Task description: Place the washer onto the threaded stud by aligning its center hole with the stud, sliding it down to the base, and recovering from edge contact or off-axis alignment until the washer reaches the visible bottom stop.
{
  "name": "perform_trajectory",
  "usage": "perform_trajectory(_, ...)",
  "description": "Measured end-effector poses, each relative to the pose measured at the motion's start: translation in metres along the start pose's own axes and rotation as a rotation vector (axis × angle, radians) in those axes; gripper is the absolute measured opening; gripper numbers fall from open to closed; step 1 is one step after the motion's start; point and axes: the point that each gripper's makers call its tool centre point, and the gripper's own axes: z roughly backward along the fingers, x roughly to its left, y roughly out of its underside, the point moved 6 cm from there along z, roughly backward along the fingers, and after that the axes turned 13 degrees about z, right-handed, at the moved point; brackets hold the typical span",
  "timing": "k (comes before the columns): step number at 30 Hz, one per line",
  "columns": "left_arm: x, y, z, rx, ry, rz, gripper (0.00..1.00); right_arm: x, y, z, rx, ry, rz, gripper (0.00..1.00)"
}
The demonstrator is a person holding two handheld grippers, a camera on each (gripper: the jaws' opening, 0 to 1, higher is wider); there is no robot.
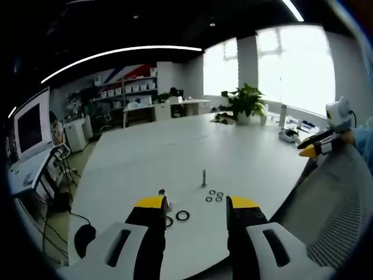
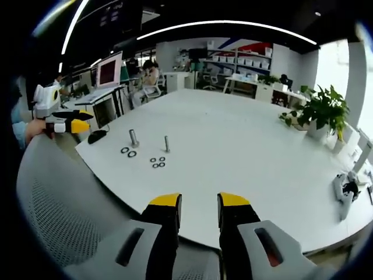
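The left claw point(image 1: 195, 205) hangs over the near edge of the white desk point(image 1: 175, 151), jaws wide and holding nothing, with two larger rings point(image 1: 182, 216) just ahead. Beyond them the small washers point(image 1: 214, 195) lie beside the upright threaded stud point(image 1: 204, 177). The right claw point(image 2: 198, 202) hovers apart, narrower and also holding nothing

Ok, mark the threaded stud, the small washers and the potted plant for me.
threaded stud point(image 1: 204, 177): left gripper view, mid-shaft.
small washers point(image 2: 157, 162): right gripper view, middle of the cluster.
potted plant point(image 2: 317, 111): right gripper view, on the leaves.
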Motion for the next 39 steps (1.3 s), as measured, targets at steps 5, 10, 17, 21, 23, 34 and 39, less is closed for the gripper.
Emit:
perform_trajectory(5,0.001,-0.003,-0.001,-0.012,-0.001,0.001,0.39,-0.001,-0.002,0.001,-0.011,0.02,-0.019,0.27)
perform_trajectory(10,-0.002,-0.001,-0.003,0.016,0.017,-0.019,0.39,0.0,-0.002,0.001,-0.011,0.01,-0.024,0.26)
perform_trajectory(17,0.0,0.001,-0.004,0.036,0.007,-0.011,0.39,0.002,-0.005,0.0,-0.017,-0.002,-0.018,0.24)
perform_trajectory(21,0.0,0.003,-0.004,0.05,0.014,-0.007,0.39,0.003,-0.006,0.0,-0.024,-0.009,-0.014,0.23)
perform_trajectory(23,-0.001,0.004,-0.005,0.06,0.015,-0.01,0.39,0.002,-0.007,0.001,-0.031,-0.007,-0.017,0.23)
perform_trajectory(34,-0.003,0.007,-0.006,0.091,0.023,-0.019,0.37,0.001,-0.006,0.001,-0.035,-0.003,-0.026,0.23)
perform_trajectory(39,-0.002,0.008,-0.006,0.093,0.019,-0.014,0.37,0.001,-0.005,0.001,-0.029,-0.006,-0.023,0.23)
